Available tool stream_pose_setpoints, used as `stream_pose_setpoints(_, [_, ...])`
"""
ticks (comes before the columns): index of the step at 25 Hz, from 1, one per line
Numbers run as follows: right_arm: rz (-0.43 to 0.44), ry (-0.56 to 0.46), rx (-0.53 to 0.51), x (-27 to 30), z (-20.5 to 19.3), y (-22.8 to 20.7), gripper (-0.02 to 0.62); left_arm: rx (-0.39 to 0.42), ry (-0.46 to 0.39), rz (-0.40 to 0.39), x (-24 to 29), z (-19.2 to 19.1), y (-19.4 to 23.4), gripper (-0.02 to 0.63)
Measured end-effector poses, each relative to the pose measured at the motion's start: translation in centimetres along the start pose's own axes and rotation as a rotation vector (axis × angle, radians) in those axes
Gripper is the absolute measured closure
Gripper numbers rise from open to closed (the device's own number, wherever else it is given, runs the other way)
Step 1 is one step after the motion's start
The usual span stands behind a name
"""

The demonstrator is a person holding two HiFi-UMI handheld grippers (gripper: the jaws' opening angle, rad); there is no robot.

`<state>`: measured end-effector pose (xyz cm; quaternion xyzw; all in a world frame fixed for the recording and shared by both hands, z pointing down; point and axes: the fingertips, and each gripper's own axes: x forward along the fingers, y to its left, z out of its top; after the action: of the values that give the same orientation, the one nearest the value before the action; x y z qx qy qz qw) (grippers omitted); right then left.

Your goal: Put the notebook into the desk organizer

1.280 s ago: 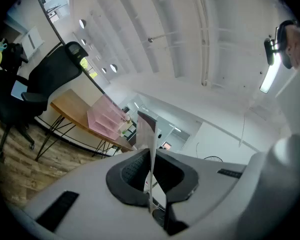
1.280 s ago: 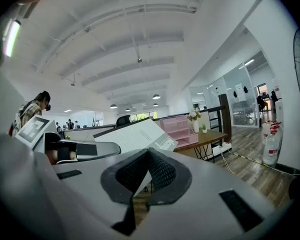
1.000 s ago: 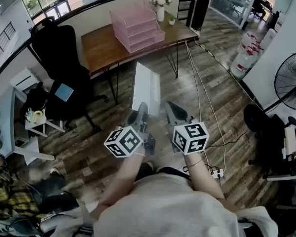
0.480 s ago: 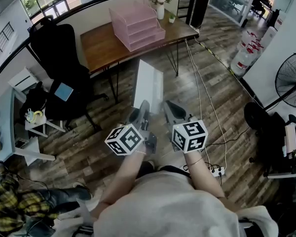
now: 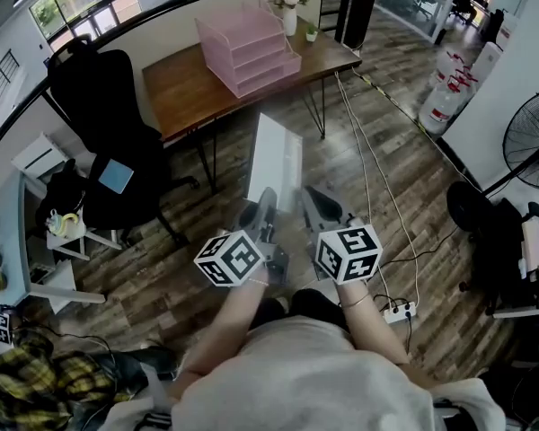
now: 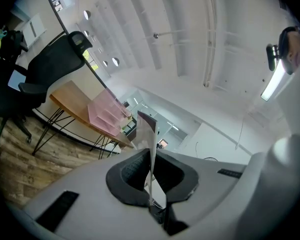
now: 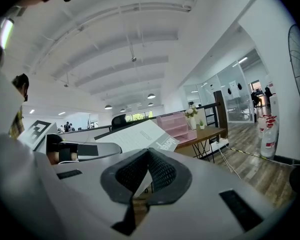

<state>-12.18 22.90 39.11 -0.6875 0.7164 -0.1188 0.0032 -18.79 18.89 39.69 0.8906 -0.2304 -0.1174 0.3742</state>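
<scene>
My left gripper (image 5: 262,203) and right gripper (image 5: 311,197) clench the notebook (image 5: 274,158) by its near edge only — it may sag or slip before reaching the organizer (image 5: 247,50) at upper centre.

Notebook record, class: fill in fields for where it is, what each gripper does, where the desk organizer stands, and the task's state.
notebook: white, in the air above the wooden floor
left gripper: shut on notebook
right gripper: shut on notebook
desk organizer: pink, on the desk ahead
task state: notebook not yet in desk organizer

Wooden floor (image 5: 162,281), desk (image 5: 184,83), black chair (image 5: 108,124)
</scene>
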Motion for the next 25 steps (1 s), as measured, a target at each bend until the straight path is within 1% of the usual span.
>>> stream_pose_setpoints(3, [0.001,0.008,-0.003,0.8,-0.4,0.4,0.586,-0.008,0.019,0.0,0.1,-0.1,0.8,0.589])
stream_pose_setpoints(8, [-0.002,0.006,0.008,2.4,-0.3,-0.1,0.586,-0.016,0.035,0.004,1.0,0.2,2.1,0.589])
stream_pose_setpoints(14, [0.04,0.029,0.027,5.5,-0.8,-1.9,0.586,-0.021,0.03,0.018,4.1,0.7,3.6,0.589])
stream_pose_setpoints(18, [0.058,0.015,0.023,7.9,0.3,-4.6,0.586,-0.016,0.004,0.027,7.4,1.5,4.3,0.589])
stream_pose_setpoints(23, [0.073,-0.006,0.012,11.4,2.7,-9.3,0.586,0.005,-0.027,0.034,12.6,3.0,4.6,0.589])
stream_pose_setpoints(25, [0.082,-0.009,0.019,12.8,3.5,-11.1,0.586,0.002,-0.047,0.041,14.7,3.6,4.9,0.589])
